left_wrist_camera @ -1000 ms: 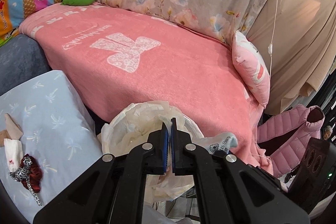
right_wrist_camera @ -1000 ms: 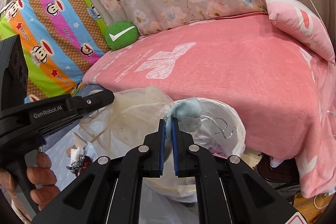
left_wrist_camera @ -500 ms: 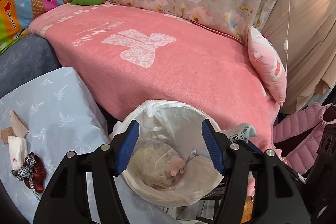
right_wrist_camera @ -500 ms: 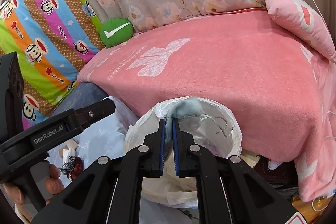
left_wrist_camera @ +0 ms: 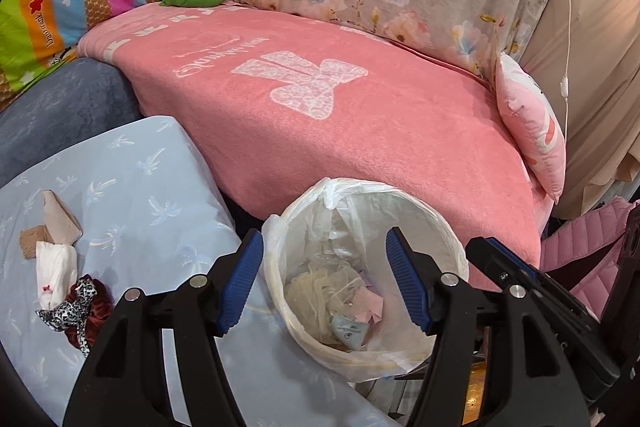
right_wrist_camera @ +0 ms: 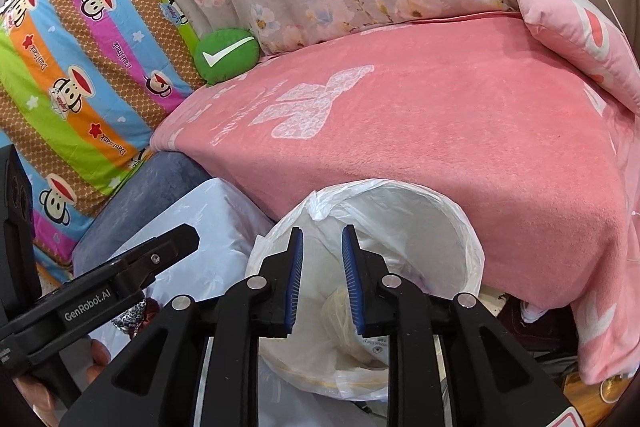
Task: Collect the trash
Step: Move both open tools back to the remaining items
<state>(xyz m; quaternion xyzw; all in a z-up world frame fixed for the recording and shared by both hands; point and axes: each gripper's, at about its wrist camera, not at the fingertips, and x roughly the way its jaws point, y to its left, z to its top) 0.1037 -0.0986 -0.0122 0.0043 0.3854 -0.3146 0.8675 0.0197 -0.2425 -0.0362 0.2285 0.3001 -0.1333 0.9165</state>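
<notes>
Left gripper (left_wrist_camera: 325, 281) above the trash bin (left_wrist_camera: 448, 227), fingers spread wide and empty; a second ago pressed together on a thin crumpled film, now lying inside the bin. Right gripper (right_wrist_camera: 322, 281) over the bin's near rim, fingers narrowly parted with nothing between them, just opening; previously clamped on a grey-blue wad (left_wrist_camera: 350, 327), now dropped among the crumpled net and pink scraps at the bin bottom. White liner bag (left_wrist_camera: 332, 193) knotted at the far rim. Bin beside the front edge of the pink blanket (left_wrist_camera: 360, 131) and just off the right edge of the pale-blue cushion (left_wrist_camera: 140, 195). Remaining trash near the cushion's left edge: brown paper cup pieces (left_wrist_camera: 52, 223), white tissue packet (left_wrist_camera: 56, 273), leopard-print scrunchie (left_wrist_camera: 76, 309), unchanged in position. Person's hand (right_wrist_camera: 36, 393) gripping the left handle, lower left of right-wrist view.
</notes>
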